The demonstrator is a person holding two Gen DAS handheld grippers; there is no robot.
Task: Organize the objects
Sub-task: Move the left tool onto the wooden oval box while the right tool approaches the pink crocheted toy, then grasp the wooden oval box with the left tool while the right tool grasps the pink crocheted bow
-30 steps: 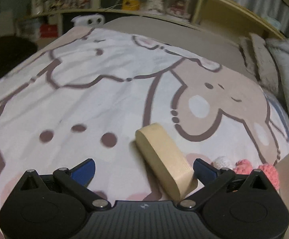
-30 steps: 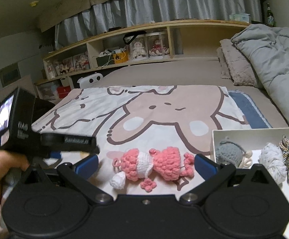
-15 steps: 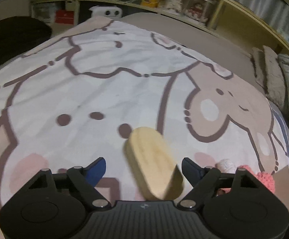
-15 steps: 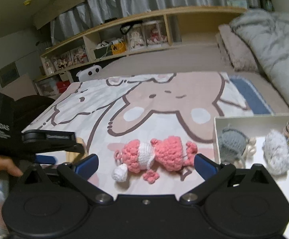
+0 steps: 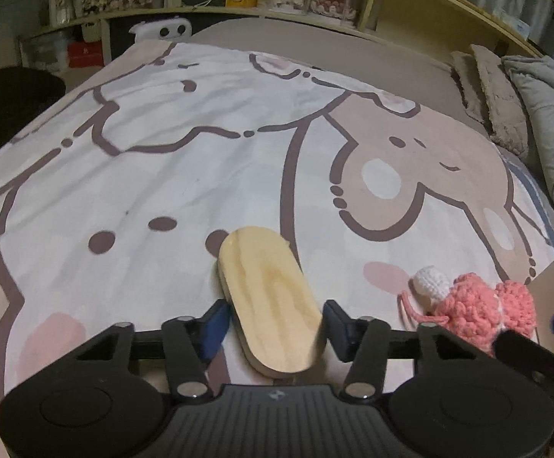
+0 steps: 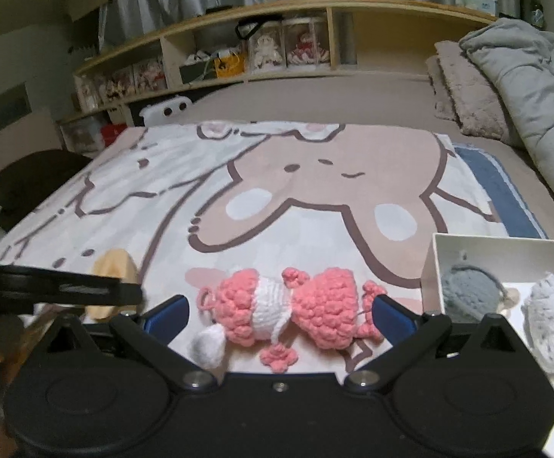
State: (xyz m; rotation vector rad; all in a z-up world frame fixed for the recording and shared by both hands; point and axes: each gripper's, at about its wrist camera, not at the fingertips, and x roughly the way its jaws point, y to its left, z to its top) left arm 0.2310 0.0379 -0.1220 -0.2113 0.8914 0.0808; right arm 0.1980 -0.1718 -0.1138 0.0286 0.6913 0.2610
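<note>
A pale oval wooden block (image 5: 271, 301) lies on the cartoon blanket, between the jaws of my left gripper (image 5: 273, 322). The jaws have narrowed around it; the left pad touches it, the right pad is at its edge. The block also shows in the right wrist view (image 6: 112, 271), partly hidden by the left gripper's body. A pink and white crochet doll (image 6: 288, 309) lies between the open jaws of my right gripper (image 6: 278, 315); it also shows in the left wrist view (image 5: 475, 305).
A white box (image 6: 467, 244) at the right holds a grey crochet piece (image 6: 467, 292), a white fluffy piece (image 6: 551, 322) and a cord. Pillows and a grey duvet (image 6: 536, 87) lie at the far right. Shelves (image 6: 277, 53) stand behind the bed.
My left gripper's jaws have closed in around the wooden block, which now sits flatter and centred between them. My right gripper has moved forward so that the doll lies between its jaws.
</note>
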